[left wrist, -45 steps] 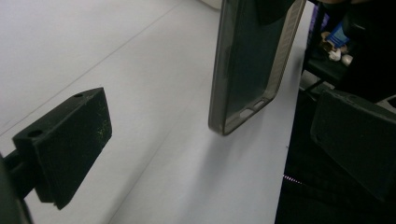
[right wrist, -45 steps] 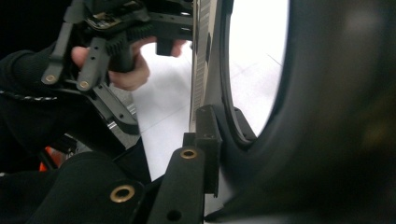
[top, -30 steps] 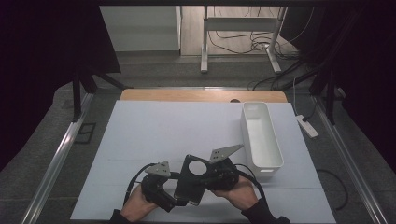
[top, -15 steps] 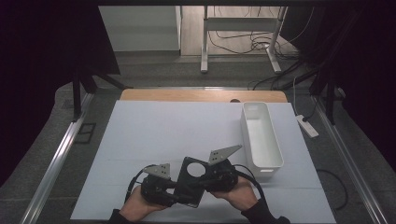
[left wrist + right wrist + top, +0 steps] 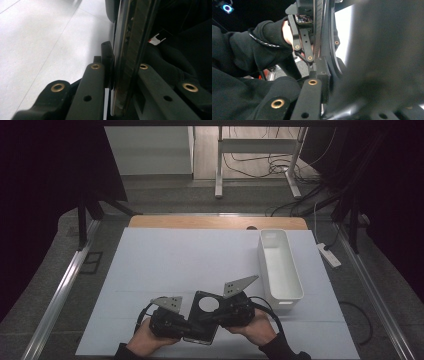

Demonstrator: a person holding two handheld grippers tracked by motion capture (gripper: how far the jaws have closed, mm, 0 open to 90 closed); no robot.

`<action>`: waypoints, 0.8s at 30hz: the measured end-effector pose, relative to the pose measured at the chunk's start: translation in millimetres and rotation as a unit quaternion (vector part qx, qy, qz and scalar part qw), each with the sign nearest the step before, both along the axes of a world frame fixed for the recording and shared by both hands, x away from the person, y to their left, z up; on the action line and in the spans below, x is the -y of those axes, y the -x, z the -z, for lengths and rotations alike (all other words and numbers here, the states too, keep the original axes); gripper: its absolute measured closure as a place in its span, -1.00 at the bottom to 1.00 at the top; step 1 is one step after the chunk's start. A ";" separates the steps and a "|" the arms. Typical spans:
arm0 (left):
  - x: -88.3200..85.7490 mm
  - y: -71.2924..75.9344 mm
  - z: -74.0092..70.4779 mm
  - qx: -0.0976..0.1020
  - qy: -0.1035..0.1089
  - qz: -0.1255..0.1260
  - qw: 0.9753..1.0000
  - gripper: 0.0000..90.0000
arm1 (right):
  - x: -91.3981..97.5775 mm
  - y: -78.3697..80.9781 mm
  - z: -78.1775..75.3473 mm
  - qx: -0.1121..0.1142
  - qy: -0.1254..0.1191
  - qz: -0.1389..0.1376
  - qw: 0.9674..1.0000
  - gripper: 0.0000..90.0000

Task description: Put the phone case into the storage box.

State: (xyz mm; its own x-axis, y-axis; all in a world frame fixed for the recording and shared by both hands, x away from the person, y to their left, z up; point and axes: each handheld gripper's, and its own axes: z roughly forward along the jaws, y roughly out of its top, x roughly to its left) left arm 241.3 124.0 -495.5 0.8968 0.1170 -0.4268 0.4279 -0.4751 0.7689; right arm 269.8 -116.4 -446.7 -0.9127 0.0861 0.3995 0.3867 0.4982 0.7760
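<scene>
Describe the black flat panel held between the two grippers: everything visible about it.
The panel is thin, dark and rectangular with rounded corners and a pale round disc near its far end. It sits low over the near edge of the white table. The left gripper has just closed on its left edge; the left gripper view shows the layered, glossy edge clamped between the pads. The right gripper is shut on its right side.

A white bin [image 5: 280,270] stands on the white-covered table [image 5: 175,265].
</scene>
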 end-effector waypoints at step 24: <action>-8.9 -3.1 -4.0 0.027 -0.055 -0.092 0.994 0.89 | 11.1 -5.1 -9.0 0.094 0.036 0.154 0.983 -0.55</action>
State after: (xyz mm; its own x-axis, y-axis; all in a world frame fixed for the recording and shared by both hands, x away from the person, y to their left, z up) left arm 244.4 133.0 -491.5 0.8770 0.3242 -0.3545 0.4751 -0.4755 0.7404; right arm 274.8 -127.5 -437.7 -0.8956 0.3925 0.2095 0.3816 0.4356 0.8152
